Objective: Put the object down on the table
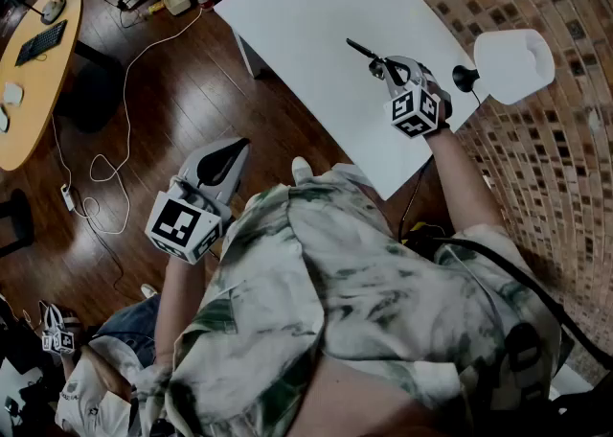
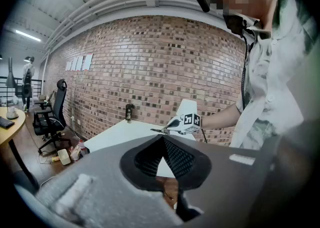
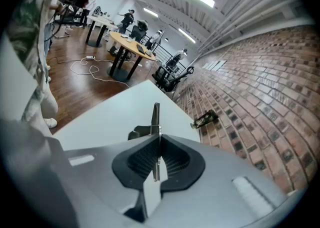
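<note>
Over white table (image 1: 306, 23), my right gripper (image 1: 388, 66) pinched fully onto slim dark tool (image 1: 362, 49), tip jutting forward, ready for set-down. My left gripper (image 1: 235, 148) closed, empty, parked low since unneeded.

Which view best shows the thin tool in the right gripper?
Right gripper view: the thin tool stands close and centred, clamped in the right gripper. Head view shows a slim dark stick over the white table; left gripper view, a distant sliver.

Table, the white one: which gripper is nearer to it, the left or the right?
Right. The right gripper hangs over the table, shut on a thin tool. The left gripper is off the table, over the floor.
</note>
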`<control>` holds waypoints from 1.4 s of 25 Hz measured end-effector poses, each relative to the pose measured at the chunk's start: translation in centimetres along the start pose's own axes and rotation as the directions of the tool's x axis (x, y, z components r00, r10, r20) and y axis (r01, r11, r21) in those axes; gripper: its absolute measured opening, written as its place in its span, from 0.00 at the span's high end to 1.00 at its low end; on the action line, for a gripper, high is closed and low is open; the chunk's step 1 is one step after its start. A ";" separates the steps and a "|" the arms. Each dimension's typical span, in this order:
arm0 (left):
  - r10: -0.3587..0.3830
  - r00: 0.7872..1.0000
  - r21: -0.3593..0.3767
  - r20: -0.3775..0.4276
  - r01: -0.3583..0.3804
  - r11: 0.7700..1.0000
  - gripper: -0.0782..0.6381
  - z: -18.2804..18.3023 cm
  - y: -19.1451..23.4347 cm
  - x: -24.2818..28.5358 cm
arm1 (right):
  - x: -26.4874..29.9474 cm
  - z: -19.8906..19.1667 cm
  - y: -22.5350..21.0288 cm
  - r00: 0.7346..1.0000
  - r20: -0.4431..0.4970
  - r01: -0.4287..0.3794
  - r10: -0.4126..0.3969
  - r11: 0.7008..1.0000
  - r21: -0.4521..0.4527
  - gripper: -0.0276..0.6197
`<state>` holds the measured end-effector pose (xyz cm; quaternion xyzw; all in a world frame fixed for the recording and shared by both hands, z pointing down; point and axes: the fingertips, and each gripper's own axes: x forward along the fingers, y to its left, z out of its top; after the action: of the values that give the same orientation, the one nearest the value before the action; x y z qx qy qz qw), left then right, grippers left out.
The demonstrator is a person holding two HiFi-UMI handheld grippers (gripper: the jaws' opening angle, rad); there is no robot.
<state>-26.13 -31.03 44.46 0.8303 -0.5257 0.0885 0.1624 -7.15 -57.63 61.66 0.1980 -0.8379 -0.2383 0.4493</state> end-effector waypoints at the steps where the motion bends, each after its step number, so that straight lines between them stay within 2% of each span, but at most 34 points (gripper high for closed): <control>1: 0.004 1.000 0.002 -0.001 -0.004 1.000 0.89 0.6 0.2 1.3 | 1.8 -0.9 -1.3 1.000 -0.017 0.005 -0.005 1.000 -0.015 0.93; 7: 0.055 0.998 -0.020 -0.031 -0.055 0.998 0.89 2.4 1.4 6.6 | 11.0 -5.7 -6.5 0.994 -0.099 0.039 -0.052 0.991 -0.126 0.93; 13: 0.092 0.990 -0.047 -0.104 -0.098 0.994 0.89 1.9 2.4 8.0 | 16.4 -8.0 -6.1 0.989 -0.127 0.053 -0.082 0.976 -0.212 0.93; 20: 0.100 0.986 -0.057 -0.135 -0.108 0.992 0.89 1.8 3.1 9.3 | 18.0 -8.7 -4.5 0.974 -0.107 0.144 -0.199 0.912 -0.384 0.93; 26: 0.120 0.982 -0.080 -0.147 -0.132 0.988 0.89 1.3 3.3 9.0 | 17.9 -8.5 -4.3 0.977 -0.087 0.147 -0.195 0.911 -0.385 0.93; 29: 0.129 0.980 -0.068 -0.152 -0.140 0.988 0.89 1.3 3.0 8.7 | 17.9 -8.7 -4.1 0.982 -0.084 0.133 -0.172 0.928 -0.347 0.92; 32: 0.135 0.978 -0.066 -0.158 -0.147 0.987 0.89 0.9 2.7 8.0 | 18.0 -8.9 -4.1 0.985 -0.088 0.117 -0.149 0.947 -0.299 0.80; 35: 0.141 0.976 -0.079 -0.166 -0.156 0.985 0.89 0.1 2.2 7.2 | 17.7 -8.5 -4.2 0.987 -0.081 0.110 -0.138 0.955 -0.277 0.74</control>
<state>-25.04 -37.99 47.08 0.7706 -0.5751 0.1426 0.2349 -8.58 -72.60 75.01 0.1984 -0.7599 -0.3683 0.4976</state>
